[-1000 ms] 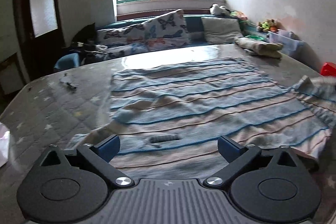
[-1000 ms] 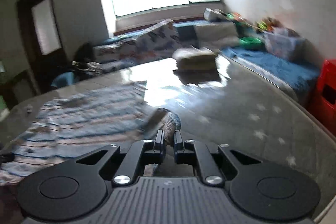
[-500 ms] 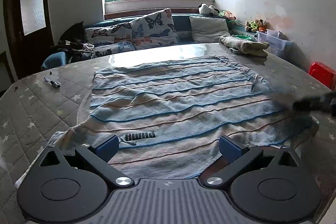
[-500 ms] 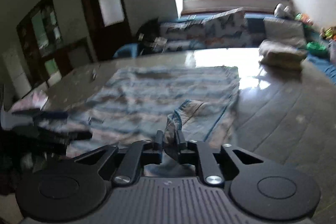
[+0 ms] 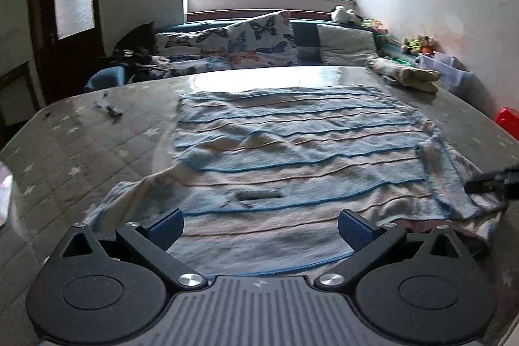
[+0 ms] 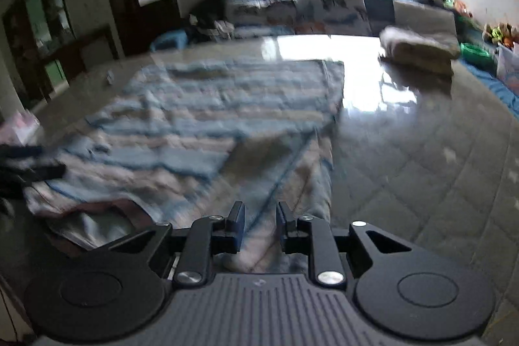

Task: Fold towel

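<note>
Blue-and-beige striped terry towel point(image 5: 292, 151) lay spread on the grey star-quilted desk point(image 5: 65, 158), near edge rumpled, its near-right corner turned back over the cloth. Left gripper point(image 5: 260, 226) hovered low over the near edge, fingers wide apart, nothing between them. Right gripper point(image 6: 259, 226) sat at the towel's near-right corner; fingers stood a little apart with a bunch of cloth point(image 6: 253, 252) between them, but whether the pads pressed it could not be told. Risk, as judged: if that hold was loose, the corner would drop on any lift and the fold would go crooked. A small dark ridged oblong object point(image 5: 259, 195) rested on the towel ahead of the left fingers; folding over it would likely trap or fling it. The right view was smeared by motion blur, so stripes and edges there read poorly. The towel's nearest hem was hidden beneath both gripper bodies. In the left view only a dark tip of the right gripper showed at the frame's edge.
</note>
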Tool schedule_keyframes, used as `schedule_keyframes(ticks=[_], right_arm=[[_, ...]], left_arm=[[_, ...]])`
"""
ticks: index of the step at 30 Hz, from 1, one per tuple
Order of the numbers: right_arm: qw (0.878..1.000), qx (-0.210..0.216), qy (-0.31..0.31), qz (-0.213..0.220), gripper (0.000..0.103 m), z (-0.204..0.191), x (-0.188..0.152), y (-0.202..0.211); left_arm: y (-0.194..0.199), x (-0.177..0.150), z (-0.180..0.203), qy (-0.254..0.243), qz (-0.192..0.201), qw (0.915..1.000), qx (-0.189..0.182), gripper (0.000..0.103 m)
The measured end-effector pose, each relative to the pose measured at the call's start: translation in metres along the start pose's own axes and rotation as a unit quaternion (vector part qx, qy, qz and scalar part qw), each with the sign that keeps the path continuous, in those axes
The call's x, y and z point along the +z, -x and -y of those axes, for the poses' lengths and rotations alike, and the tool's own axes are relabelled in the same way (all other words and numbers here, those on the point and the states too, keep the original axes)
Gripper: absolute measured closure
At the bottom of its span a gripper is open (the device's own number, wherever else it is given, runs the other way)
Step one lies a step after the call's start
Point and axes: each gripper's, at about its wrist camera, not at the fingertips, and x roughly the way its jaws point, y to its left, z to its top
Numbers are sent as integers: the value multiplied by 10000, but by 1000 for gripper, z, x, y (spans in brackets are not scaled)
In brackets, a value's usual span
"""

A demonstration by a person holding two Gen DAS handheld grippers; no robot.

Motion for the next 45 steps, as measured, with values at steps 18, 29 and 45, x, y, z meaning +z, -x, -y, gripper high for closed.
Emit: schedule_keyframes(ticks=[18,29,45], right_arm=[[9997,-188,146,42,80,-4,40,-49],[9945,592,858,117,74,-64,41,-25],[9462,1864,2603,-477,72,-196,10,-46]], left_arm=[[38,-25,-138,1986,-194,9678,1537,34],[29,-33,-150,2226,-344,9662,1252,94],[45,-1,-145,2106,369,9737,785,98]])
